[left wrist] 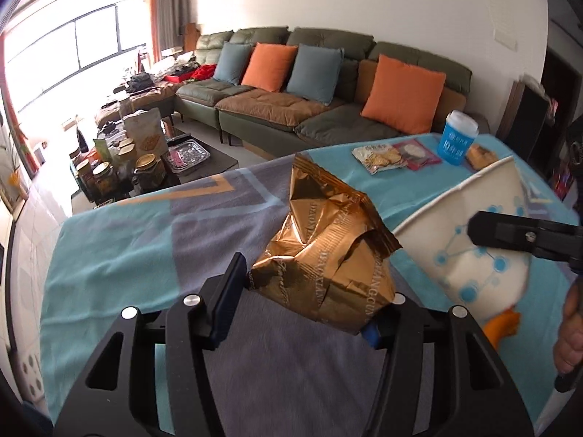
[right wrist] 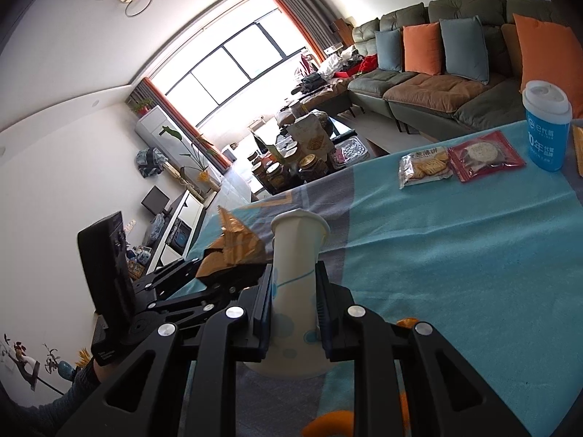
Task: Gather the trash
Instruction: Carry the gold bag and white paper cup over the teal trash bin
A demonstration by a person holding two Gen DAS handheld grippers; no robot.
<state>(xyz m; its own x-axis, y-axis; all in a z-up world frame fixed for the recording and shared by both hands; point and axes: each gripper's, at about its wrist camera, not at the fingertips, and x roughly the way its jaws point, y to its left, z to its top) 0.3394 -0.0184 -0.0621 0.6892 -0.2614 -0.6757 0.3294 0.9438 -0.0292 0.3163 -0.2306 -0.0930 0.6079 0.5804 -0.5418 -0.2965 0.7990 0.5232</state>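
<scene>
The left gripper (left wrist: 309, 287) is clenched on one crumpled gold wrapper (left wrist: 324, 244), held up over the blue-grey tablecloth (left wrist: 120, 255), whose left and far edges drop toward the floor; just to its right, the right gripper (right wrist: 293, 302) squeezes one white paper cup (right wrist: 295, 276), tilted, pinched flat; open cloth lies beyond; at the far edge sit two snack packets, a cracker packet (right wrist: 424, 169) touching a red packet (right wrist: 484, 156); beside them stands one blue lidded cup (right wrist: 546, 131); the sofa (left wrist: 328, 109) lies behind.
</scene>
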